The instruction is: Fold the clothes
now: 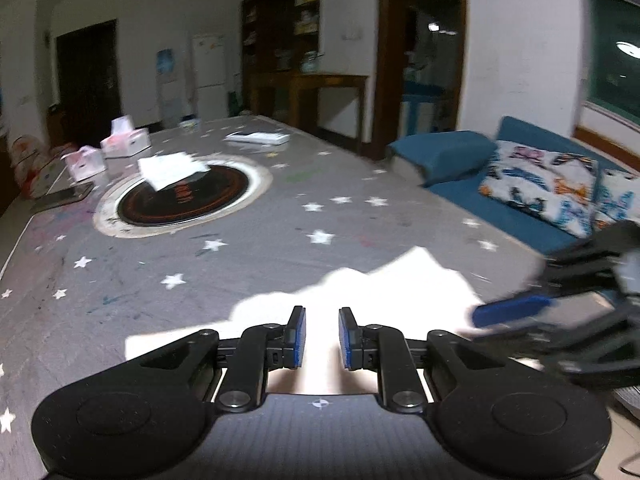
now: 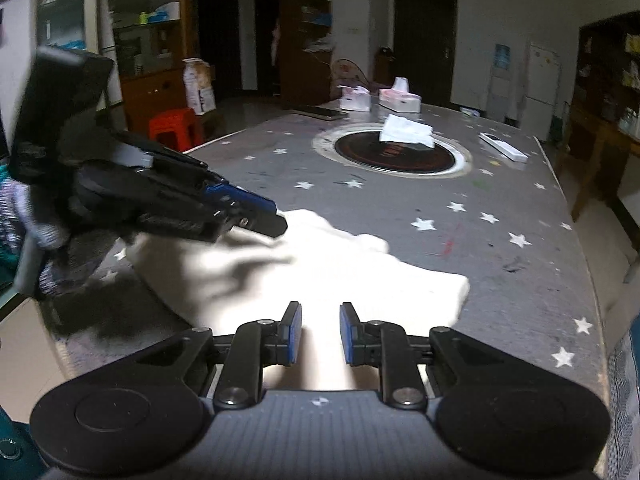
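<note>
1. Lying on the star-patterned table (image 2: 500, 200), near its front edge, the white garment (image 2: 304, 276) is bunched.
2. Left gripper (image 1: 322, 338): fingers apart, gripping nothing.
3. Right gripper (image 2: 320, 332): fingers apart, gripping nothing.

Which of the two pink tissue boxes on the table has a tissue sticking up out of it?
The larger tissue box, lying farther from the phone; the smaller tissue box beside it shows no tissue standing up.

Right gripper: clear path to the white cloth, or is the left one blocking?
Probably yes. The right gripper is open right over the white cloth; the left gripper sits off at the far edge, not between.
</note>
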`<state>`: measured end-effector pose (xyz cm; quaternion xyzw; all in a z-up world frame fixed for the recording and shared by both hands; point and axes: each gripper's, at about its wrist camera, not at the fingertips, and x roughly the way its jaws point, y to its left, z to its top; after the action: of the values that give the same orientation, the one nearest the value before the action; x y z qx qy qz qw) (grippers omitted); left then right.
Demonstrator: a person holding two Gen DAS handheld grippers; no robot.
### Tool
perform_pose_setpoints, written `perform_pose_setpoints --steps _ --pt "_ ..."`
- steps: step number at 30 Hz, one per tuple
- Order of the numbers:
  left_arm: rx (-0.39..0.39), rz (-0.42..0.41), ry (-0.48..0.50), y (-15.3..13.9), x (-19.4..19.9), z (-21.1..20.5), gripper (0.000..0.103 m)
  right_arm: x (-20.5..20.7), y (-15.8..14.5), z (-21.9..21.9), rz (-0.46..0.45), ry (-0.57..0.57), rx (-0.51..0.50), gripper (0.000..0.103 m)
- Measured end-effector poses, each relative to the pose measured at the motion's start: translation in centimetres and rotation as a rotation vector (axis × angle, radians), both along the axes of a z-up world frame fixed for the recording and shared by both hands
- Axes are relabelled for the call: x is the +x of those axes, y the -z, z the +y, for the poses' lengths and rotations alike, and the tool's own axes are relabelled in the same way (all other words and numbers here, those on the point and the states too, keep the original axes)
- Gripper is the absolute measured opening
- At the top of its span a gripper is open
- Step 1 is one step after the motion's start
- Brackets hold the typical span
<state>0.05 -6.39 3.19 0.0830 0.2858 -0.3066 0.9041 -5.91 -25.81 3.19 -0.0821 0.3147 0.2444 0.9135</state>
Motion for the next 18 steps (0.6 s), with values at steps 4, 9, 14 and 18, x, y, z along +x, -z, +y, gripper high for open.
perform_pose_setpoints --steps 4,9,14,18 --pt "-0.016 0.012 0.043 0.3 -3.2 0.2 0.019 -1.0 0.3 1.2 -0.022 -0.037 -0.020 0.019" --pt "-0.032 0.050 0.051 1.7 -4.7 0.1 0.018 -1.7 1.1 2.0 -0.043 -0.050 -0.057 0.019" --pt "-0.027 0.091 0.033 3.2 -4.5 0.1 0.018 -1.9 2.3 2.2 -0.035 -0.038 -0.086 0.019" --pt "-0.045 0.099 0.022 3.4 -4.3 0.3 0.019 -2.0 2.3 1.7 -0.027 -0.015 -0.065 0.019"
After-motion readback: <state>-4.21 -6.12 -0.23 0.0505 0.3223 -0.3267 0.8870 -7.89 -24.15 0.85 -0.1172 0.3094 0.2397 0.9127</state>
